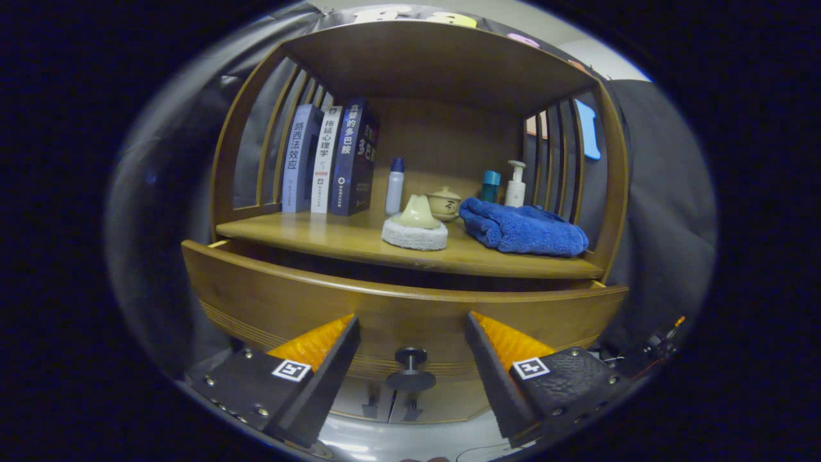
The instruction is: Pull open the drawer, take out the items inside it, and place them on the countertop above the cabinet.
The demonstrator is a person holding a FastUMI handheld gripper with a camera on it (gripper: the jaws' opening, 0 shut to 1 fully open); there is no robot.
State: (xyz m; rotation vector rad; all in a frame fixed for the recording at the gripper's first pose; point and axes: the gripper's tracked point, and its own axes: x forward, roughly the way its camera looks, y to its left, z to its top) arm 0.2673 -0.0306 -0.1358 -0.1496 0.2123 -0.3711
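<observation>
The cabinet (410, 58) and its drawer (288, 301) are warm brown wood, the drawer front ringed with fine grooved lines. The drawer knob (410, 369) is dark. On the countertop (321, 237): a deep blue towel (523, 228), a cream lidded teacup (444, 202), a teal-capped bottle (490, 185), a white pump bottle (515, 184), a white bottle with a blue cap (395, 186), and pale blue, white and navy books (330, 160).

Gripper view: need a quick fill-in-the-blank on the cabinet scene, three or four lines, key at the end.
1. The drawer stands pulled partly ____.
2. The gripper has its fingers spread, and the drawer's ____ sits between them, untouched.
3. On the countertop, the folded blue ____ lies right of the white brush.
4. Three ____ stand upright at the countertop's left end.

Missing words: open; knob; towel; books
</observation>
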